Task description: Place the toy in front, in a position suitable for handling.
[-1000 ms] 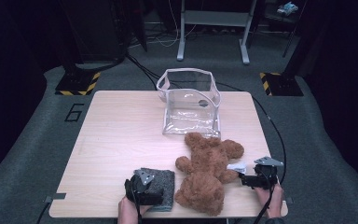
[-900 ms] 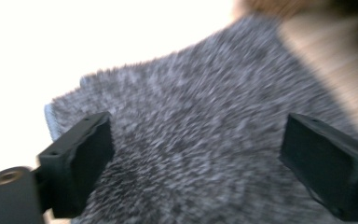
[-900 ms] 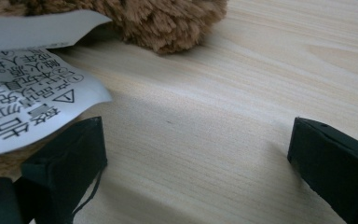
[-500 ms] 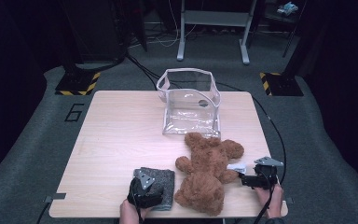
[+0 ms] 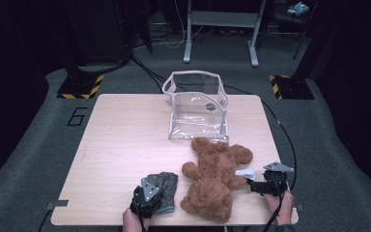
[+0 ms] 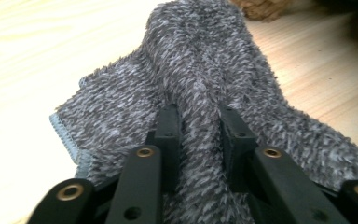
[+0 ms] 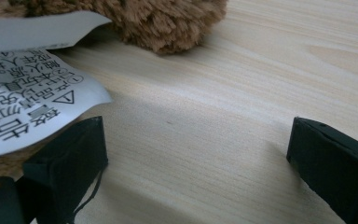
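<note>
Grey fleecy cloth (image 6: 205, 93) lies at the bench's (image 5: 121, 145) near edge beside the brown teddy bear (image 5: 215, 179), a ridge of it pinched by the just-closing left tool (image 6: 198, 116), so lifting likely comes next, while the right tool (image 7: 196, 140) rests wide open, empty, by the bear's label (image 7: 32, 102).

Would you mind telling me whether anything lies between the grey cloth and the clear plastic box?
Nothing visible does. The grey cloth, pinched in the left gripper, has bare table up to the clear box. The teddy bear lies beside that path.
</note>
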The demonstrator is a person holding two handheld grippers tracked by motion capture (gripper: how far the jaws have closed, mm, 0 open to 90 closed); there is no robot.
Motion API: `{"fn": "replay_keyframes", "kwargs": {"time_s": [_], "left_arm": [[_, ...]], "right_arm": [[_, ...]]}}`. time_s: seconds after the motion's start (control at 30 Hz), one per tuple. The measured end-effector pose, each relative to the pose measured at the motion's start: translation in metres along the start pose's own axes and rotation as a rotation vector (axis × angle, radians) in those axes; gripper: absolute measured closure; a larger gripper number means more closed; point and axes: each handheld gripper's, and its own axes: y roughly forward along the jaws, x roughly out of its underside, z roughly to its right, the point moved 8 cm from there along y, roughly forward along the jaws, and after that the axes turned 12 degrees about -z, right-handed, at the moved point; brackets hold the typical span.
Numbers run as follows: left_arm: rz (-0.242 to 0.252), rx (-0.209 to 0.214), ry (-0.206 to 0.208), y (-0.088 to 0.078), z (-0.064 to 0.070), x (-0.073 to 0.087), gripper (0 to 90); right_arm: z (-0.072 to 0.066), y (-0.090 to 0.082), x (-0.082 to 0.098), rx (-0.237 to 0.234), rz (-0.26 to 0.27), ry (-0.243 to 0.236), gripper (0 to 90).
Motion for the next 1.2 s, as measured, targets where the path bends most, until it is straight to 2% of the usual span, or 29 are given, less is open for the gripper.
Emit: {"fn": "replay_keyframes", "kwargs": {"time_s": [0.1, 0.17, 0.27, 0.4, 0.57, 0.6, 0.63, 0.77, 0.83, 0.87, 1.03, 1.1, 1.17, 1.2], "left_arm": [[0.003, 0.036, -0.009, -0.002, -0.001, 0.0, 76.6], [0.003, 0.04, 0.007, -0.004, -0.005, -0.002, 76.9], [0.019, 0.06, -0.024, -0.013, -0.014, -0.005, 77.0], [0.033, 0.075, -0.08, -0.025, -0.037, -0.006, 77.0], [0.064, 0.036, -0.124, -0.043, -0.066, -0.01, 76.9], [0.064, 0.016, -0.122, -0.047, -0.074, -0.01, 77.0], [0.068, 0.01, -0.143, -0.051, -0.083, -0.01, 76.9], [0.071, -0.039, -0.177, -0.059, -0.111, -0.009, 76.6], [0.059, -0.076, -0.19, -0.062, -0.128, -0.007, 76.5], [0.051, -0.074, -0.197, -0.062, -0.133, -0.007, 76.4], [0.019, -0.122, -0.233, -0.062, -0.172, -0.001, 75.9], [-0.003, -0.116, -0.244, -0.061, -0.184, 0.001, 75.5], [-0.029, -0.131, -0.247, -0.058, -0.197, 0.004, 75.2], [-0.043, -0.123, -0.255, -0.057, -0.202, 0.005, 75.0]], "right_arm": [[0.0, 0.0, 0.0, 0.0, 0.0, 0.0, 4.2], [0.0, 0.0, 0.0, 0.0, 0.0, 0.0, 4.2], [0.0, 0.0, 0.0, 0.0, 0.0, 0.0, 4.2], [0.0, 0.0, 0.0, 0.002, 0.0, 0.002, 4.2], [0.0, 0.0, 0.0, 0.005, -0.001, 0.005, 4.2], [0.0, 0.0, 0.0, 0.003, -0.001, 0.004, 4.2], [0.001, 0.0, 0.0, 0.006, 0.001, 0.0, 4.2], [0.001, 0.0, 0.0, 0.004, 0.001, 0.002, 4.2], [0.001, 0.0, 0.0, 0.007, 0.0, 0.002, 4.2], [0.001, 0.0, 0.0, 0.008, 0.001, -0.001, 4.2], [0.001, 0.0, 0.0, 0.004, 0.0, 0.003, 4.2], [0.001, 0.0, 0.0, 0.005, 0.001, 0.002, 4.2], [0.001, 0.0, 0.0, 0.005, 0.001, 0.003, 4.2], [0.001, 0.0, 0.0, 0.005, 0.001, 0.002, 4.2]]}}
